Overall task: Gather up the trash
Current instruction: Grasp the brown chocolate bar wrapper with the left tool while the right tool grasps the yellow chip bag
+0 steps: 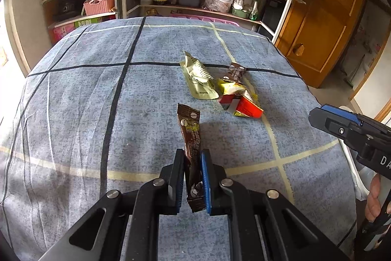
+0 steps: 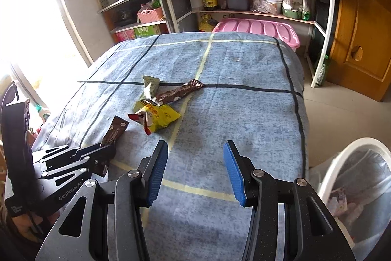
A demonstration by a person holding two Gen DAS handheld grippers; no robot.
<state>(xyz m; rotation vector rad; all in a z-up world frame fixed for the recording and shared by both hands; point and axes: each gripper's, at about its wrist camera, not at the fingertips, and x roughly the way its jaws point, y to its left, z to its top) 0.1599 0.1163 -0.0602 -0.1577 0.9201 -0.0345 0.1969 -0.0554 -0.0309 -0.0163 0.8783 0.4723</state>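
Left gripper (image 1: 191, 158) pinches brown wrapper (image 1: 191, 138) clear of the blue cloth (image 1: 97, 102), three more wrappers (image 1: 220, 87) lying ahead of it; only the right wrist view shows the right gripper (image 2: 195, 148) spread, with the lined bin (image 2: 352, 177) to its right.

— Near, at centre? 
— Right gripper (image 2: 195, 173), blue pads (image 2: 156, 173) spread wide with only blue checked cloth (image 2: 244, 102) between.

— At left? 
— Left gripper (image 2: 102, 158), clamped on a brown wrapper (image 2: 114, 131) tilted up toward the far right.

— Farther out on the cloth? 
— Yellow wrapper (image 2: 161, 118), pale wrapper (image 2: 150, 87) and long brown wrapper (image 2: 179, 92), bunched close and overlapping.

— Near right? 
— White bin (image 2: 342, 158) beside the cloth's edge, lined with clear plastic, some scraps inside.
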